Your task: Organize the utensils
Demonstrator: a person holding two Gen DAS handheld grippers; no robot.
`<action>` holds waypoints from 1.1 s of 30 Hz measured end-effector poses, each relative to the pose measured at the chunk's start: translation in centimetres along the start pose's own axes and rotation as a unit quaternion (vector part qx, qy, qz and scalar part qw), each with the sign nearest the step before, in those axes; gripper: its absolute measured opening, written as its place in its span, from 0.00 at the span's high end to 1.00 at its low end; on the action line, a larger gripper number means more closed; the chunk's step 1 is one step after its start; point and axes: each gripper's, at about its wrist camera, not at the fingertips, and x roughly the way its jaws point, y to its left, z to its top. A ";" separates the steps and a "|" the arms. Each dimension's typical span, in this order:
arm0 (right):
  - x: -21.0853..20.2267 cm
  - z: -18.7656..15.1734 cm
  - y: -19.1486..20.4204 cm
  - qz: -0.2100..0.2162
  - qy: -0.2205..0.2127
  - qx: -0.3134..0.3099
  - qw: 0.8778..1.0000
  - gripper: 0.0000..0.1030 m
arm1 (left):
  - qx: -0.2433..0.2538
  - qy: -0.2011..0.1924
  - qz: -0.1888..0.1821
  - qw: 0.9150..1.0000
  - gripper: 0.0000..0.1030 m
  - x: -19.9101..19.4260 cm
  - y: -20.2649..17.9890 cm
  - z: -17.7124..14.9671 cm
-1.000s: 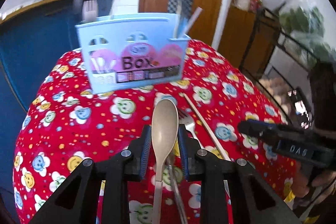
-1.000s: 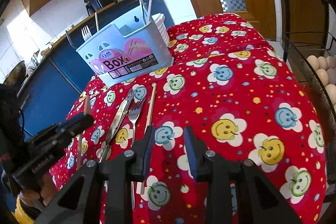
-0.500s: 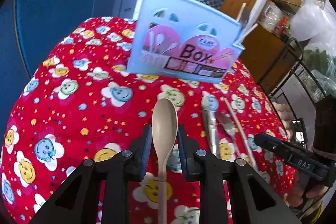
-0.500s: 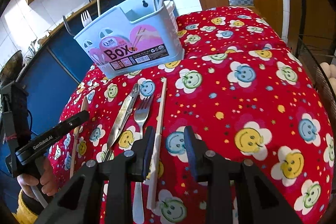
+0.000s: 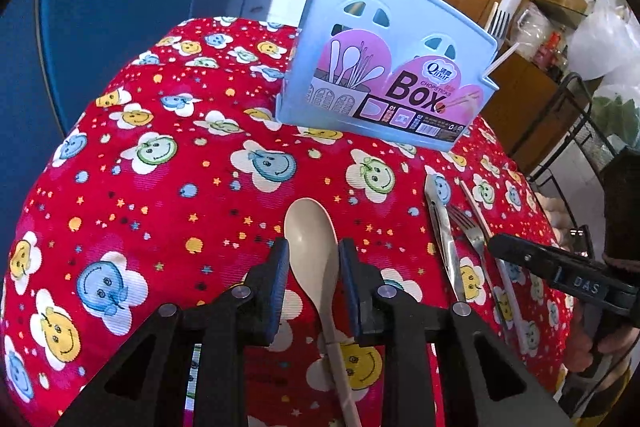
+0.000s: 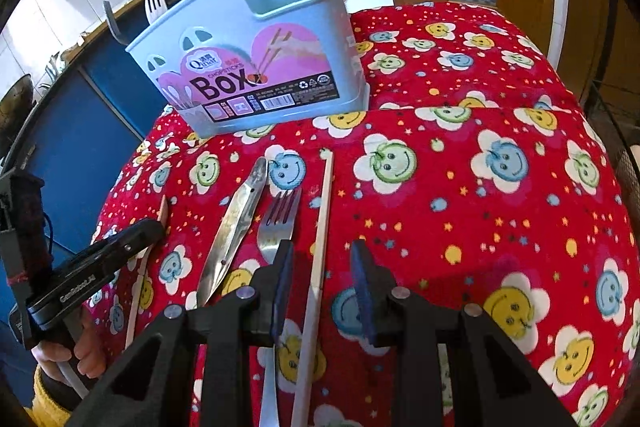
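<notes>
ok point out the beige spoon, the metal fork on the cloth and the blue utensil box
beige spoon (image 5: 310, 241), left wrist view, on its bowl
metal fork (image 6: 276, 227), right wrist view, at the base of its tines
blue utensil box (image 6: 256, 67), right wrist view, on its labelled front wall

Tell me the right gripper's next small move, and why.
Probably lower and close on the pale wooden chopstick: it lies on the red smiley-print cloth between the right gripper's open jaws, pads not yet touching.
</notes>
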 end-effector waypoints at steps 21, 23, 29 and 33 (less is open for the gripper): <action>2.2 2.6 -1.3 0.008 0.014 0.016 1.000 0.93 | -0.049 0.024 -0.047 0.997 0.74 0.3 0.5 0.1; 2.1 2.5 -1.3 0.010 0.011 0.021 1.000 0.93 | -0.041 0.023 -0.039 0.998 0.74 0.4 -0.1 0.1; 0.5 2.1 -1.4 0.029 -0.012 0.033 0.999 0.94 | 0.004 0.018 -0.016 1.000 0.74 0.5 -2.4 -0.3; -1.6 1.7 -1.3 0.046 -0.042 0.033 0.997 0.94 | 0.016 0.002 -0.020 1.000 0.75 -0.2 -3.1 -0.4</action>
